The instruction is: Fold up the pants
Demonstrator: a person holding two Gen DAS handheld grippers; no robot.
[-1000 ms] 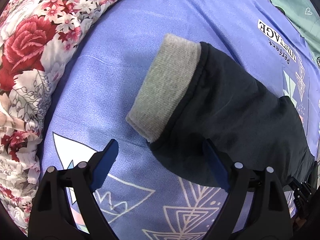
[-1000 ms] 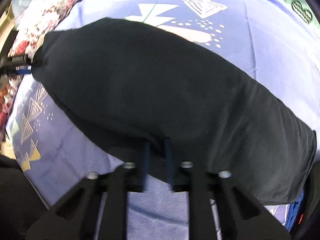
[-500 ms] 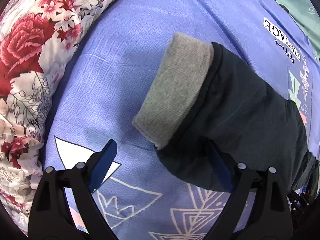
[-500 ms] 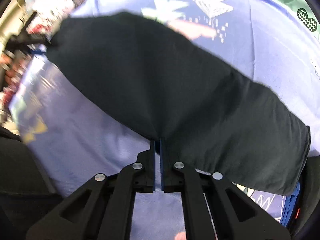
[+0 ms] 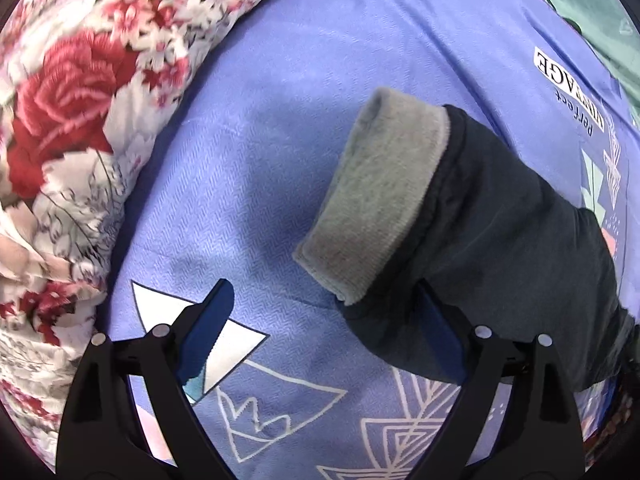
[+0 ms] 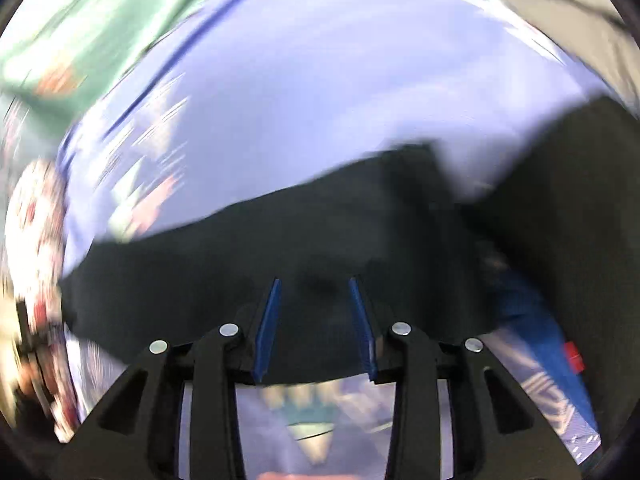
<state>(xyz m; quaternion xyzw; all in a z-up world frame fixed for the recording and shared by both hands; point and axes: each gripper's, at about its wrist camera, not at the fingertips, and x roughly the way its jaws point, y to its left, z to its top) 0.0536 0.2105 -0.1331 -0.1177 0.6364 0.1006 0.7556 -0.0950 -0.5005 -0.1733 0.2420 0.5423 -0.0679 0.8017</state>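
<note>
The dark pants [image 5: 500,240] lie on the blue printed sheet [image 5: 280,80], and the grey ribbed cuff [image 5: 380,192] of one leg points up-left. My left gripper [image 5: 324,300] hangs open and wide just above the sheet. Its right finger [image 5: 430,312] overlaps the dark cloth below the cuff, and its left finger stands over bare sheet. The right wrist view is smeared by motion. There my right gripper [image 6: 314,290] is opening its jaws over the dark pants [image 6: 260,248]; the blue pads stand apart and do not press on the cloth.
A floral quilt [image 5: 60,140] bunches along the left of the sheet. Green cloth [image 5: 600,20] borders the far side. In the right wrist view a blue object with a red part [image 6: 540,340] and a dark mass [image 6: 580,200] sit at the right.
My right gripper was shut on the pants' edge; its jaws have now parted, and it has swung sideways and rolled. The left gripper has stayed open in nearly the same place.
</note>
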